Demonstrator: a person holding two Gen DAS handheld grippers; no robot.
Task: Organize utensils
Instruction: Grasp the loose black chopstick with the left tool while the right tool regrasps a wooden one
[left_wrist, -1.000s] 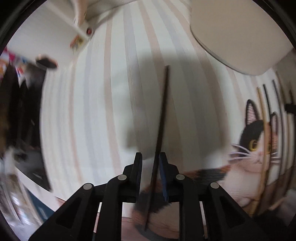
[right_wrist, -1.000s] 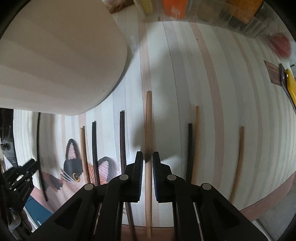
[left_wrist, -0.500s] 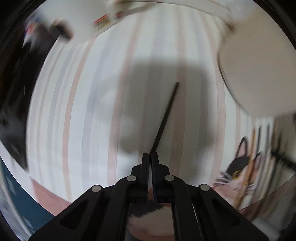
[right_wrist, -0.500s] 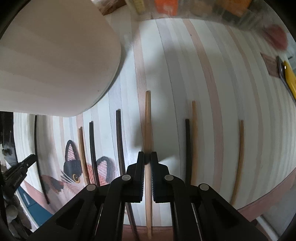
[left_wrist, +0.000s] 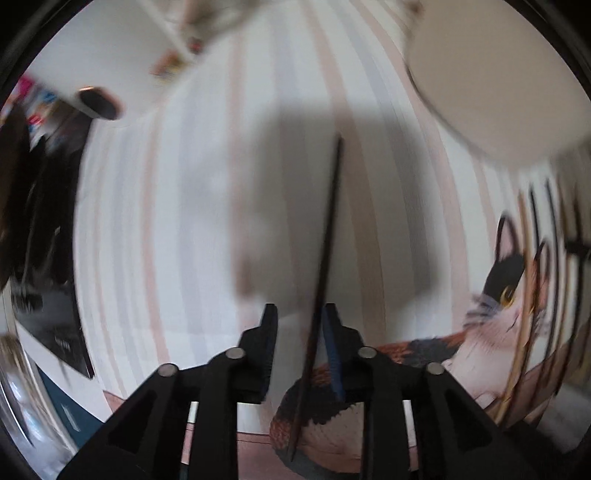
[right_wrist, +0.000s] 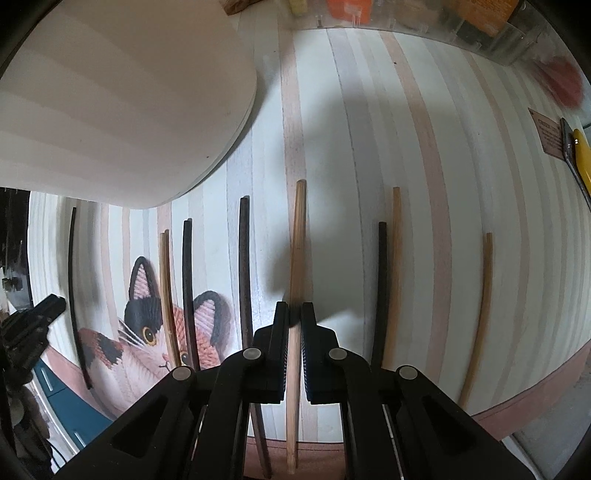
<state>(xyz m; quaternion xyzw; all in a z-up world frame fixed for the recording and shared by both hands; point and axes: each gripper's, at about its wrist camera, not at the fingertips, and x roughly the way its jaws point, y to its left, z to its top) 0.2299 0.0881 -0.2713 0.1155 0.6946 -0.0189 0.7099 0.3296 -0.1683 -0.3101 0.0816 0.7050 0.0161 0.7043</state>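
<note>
A thin black chopstick (left_wrist: 328, 229) lies on the striped cat placemat (left_wrist: 184, 221), running between my left gripper's (left_wrist: 300, 321) jaws close to the right finger. Those jaws are opening and the left pad stands clear of the stick. My right gripper (right_wrist: 294, 314) is shut on a light wooden chopstick (right_wrist: 298, 240) that lies flat on the mat. Several more chopsticks lie in a row beside it: dark ones (right_wrist: 243, 266) (right_wrist: 186, 277) (right_wrist: 382, 280) and light ones (right_wrist: 394, 258) (right_wrist: 484, 302). The same black chopstick (right_wrist: 74, 288) shows at the far left.
A big white dish (right_wrist: 110, 92) (left_wrist: 498, 74) hangs over the mat's far left corner. Clear containers (right_wrist: 406, 14) line the back edge. A yellow-handled tool (right_wrist: 580, 155) lies at the right. The mat's pink border (right_wrist: 535, 398) marks the near edge. Dark clutter (left_wrist: 33, 221) sits left.
My left gripper closed on the black chopstick half a second ago and has since spread apart again. My right gripper's jaws narrowed onto the light wooden chopstick; that hand stayed put.
</note>
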